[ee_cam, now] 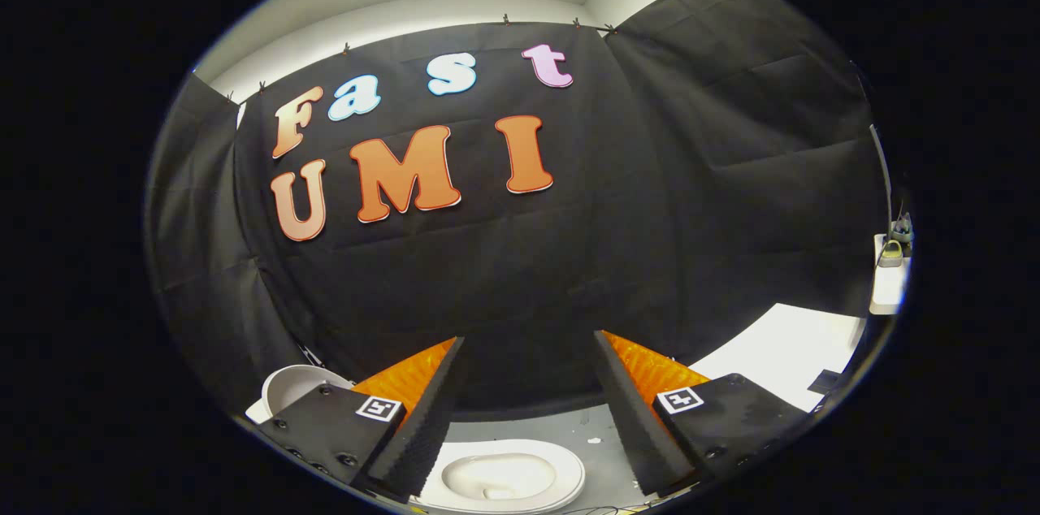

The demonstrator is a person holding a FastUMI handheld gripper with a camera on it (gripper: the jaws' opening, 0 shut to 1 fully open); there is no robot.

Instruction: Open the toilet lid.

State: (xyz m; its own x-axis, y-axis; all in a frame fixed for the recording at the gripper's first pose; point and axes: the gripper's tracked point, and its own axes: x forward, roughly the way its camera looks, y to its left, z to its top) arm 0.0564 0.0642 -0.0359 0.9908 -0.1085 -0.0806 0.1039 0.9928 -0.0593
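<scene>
Since the toilet (pixel 508 478) shows its hollow bowl from above, the lid looks already up. It sits on the grey floor (pixel 603 450), below and between the fingers. The white curved piece (pixel 294 387) behind the left finger may be the lid; can't tell. The tool (pixel 528 336) is spread wide, gripping nothing, aimed at the wall. My advice: keep the fingers off the rim, no jolts.

Black matt cloth booth wall (pixel 650 198), creased w/ faint fold lines. Small white toilet bowl (pixel 508 478) looks smooth, glossy, prob. ceramic or plastic. Grey floor (pixel 597 438) flat, dull finish. Gripper (pixel 528 417) fingers apart, nothing gripped; finger pads (pixel 426 409) ribbed, rough-textured, matt.
</scene>
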